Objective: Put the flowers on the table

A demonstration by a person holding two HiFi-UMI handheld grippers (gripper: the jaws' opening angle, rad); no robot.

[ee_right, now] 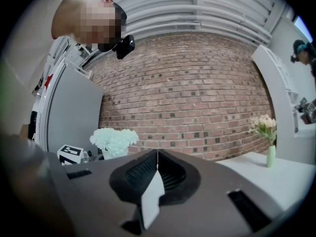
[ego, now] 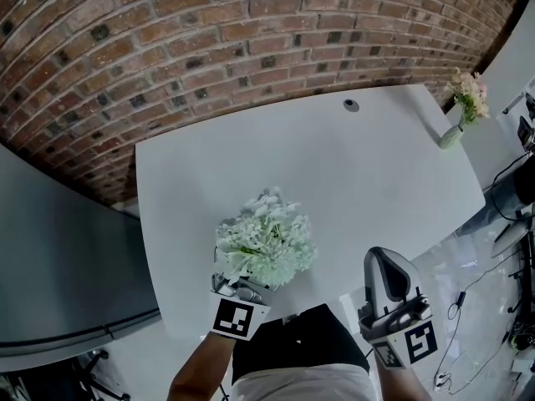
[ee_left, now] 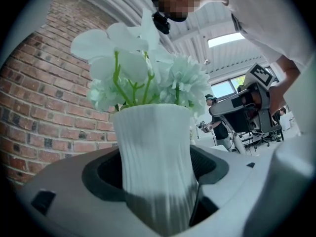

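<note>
Closest in, the left gripper [ego: 241, 291] is clamped on a white ribbed vase [ee_left: 155, 157]. Its jaws stand wide and the vase's body fills the gap between them. A bunch of pale white-green flowers [ego: 266, 242] rises from the vase and spreads over the gripper's tips. This puts the bunch at the near edge of the pale grey table [ego: 334, 165]. Whether the vase's foot rests on the tabletop cannot be told, as the flowers and the gripper hide it.

To the right of the left gripper, and well apart from it, the right gripper [ego: 383, 261] has its jaws pressed together with nothing between them. It is held level at the table's near edge, pointing toward the red brick wall [ego: 251, 32].

Far beyond the right gripper, at the table's far right corner, a slim pale green vase of pink flowers [ego: 458, 122] stands upright. A small round grey grommet [ego: 351, 104] sits in the tabletop near the far edge.
</note>
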